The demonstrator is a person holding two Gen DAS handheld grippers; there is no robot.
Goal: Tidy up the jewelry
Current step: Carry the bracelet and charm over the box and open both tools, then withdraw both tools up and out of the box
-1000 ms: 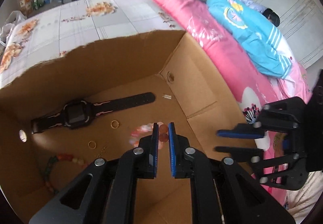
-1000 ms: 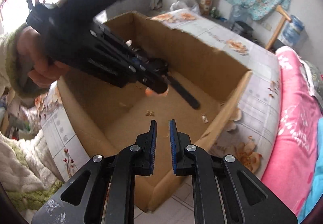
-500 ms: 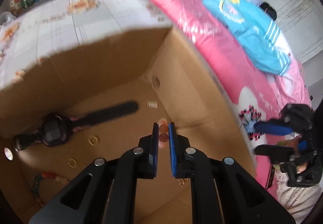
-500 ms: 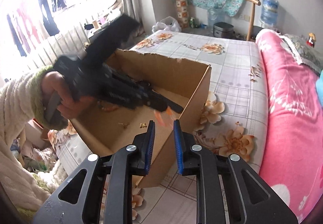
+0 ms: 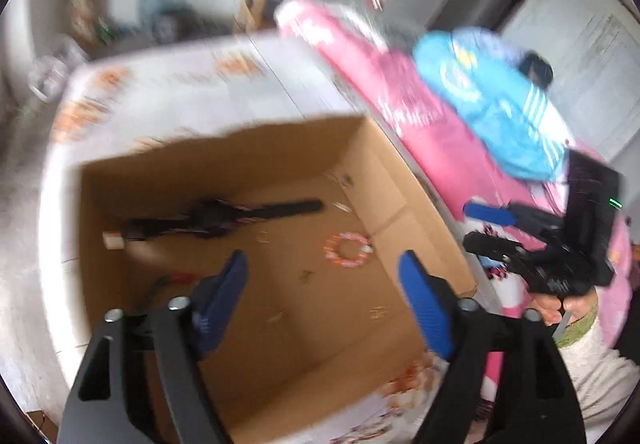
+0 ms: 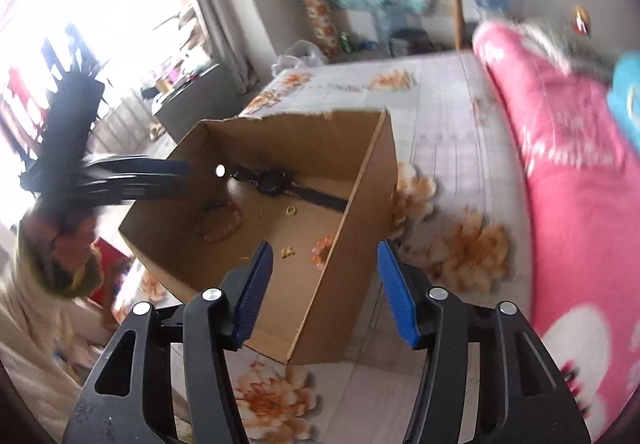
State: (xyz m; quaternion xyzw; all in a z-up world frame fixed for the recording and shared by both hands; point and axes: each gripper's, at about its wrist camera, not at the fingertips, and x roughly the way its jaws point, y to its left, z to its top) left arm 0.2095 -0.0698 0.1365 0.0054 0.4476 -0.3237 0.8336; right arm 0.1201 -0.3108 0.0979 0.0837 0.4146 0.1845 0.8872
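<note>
Over box (image 5: 384, 163): both tools wide, empty.

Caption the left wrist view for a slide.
Open left gripper above cardboard box holding watch and bead bracelet.

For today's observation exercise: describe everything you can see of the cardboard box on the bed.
The box is plain brown cardboard, open-topped, its far rim torn and ragged. It sits upright on a floral sheet, with a small round hole in one wall. On its floor lie a black watch, an orange-and-white bead bracelet and small gold pieces. Neither tool touches it.
</note>
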